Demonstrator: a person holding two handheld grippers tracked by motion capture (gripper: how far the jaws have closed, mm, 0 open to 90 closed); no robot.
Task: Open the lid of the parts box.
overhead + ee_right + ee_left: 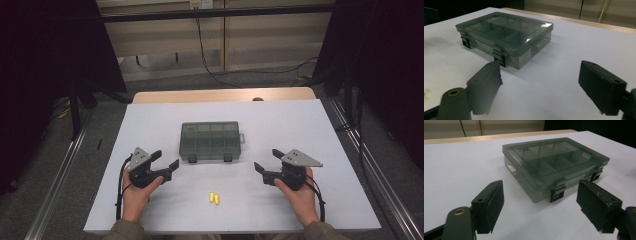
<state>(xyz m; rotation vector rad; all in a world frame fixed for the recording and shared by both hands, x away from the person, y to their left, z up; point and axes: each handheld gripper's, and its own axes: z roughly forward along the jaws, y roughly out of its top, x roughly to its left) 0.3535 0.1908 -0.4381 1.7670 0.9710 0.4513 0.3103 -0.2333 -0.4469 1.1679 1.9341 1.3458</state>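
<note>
A white sheet is laid over the table [310, 130], and a strip of bare pale wood is left uncovered along the far edge. Grey floor is seen around the table, with metal rails running along both sides, dark curtains hung to the left and right, and a black cable trailing down a pale panelled wall at the back.

A smoky translucent compartment box [210, 141] is placed near the middle of the table, its lid shut and its two black latches turned toward the near edge. Two small yellow pieces [214, 198] are laid side by side closer to the near edge, well apart from the box.

The left hand-held gripper [167, 161] is held by a hand that comes in over the near edge, near the left edge of the table; it is pointed toward the box and kept just above the sheet. In the left gripper view its jaws are seen spread wide with nothing between them, the box's front left corner lying beyond.

The right hand-held gripper [267, 160] is held in the same manner near the right side, pointed inward at the box. Its jaws are likewise seen standing wide and empty in the right gripper view, with the latched front of the box ahead. Neither hand-held gripper is in touch with the box or the yellow pieces.
</note>
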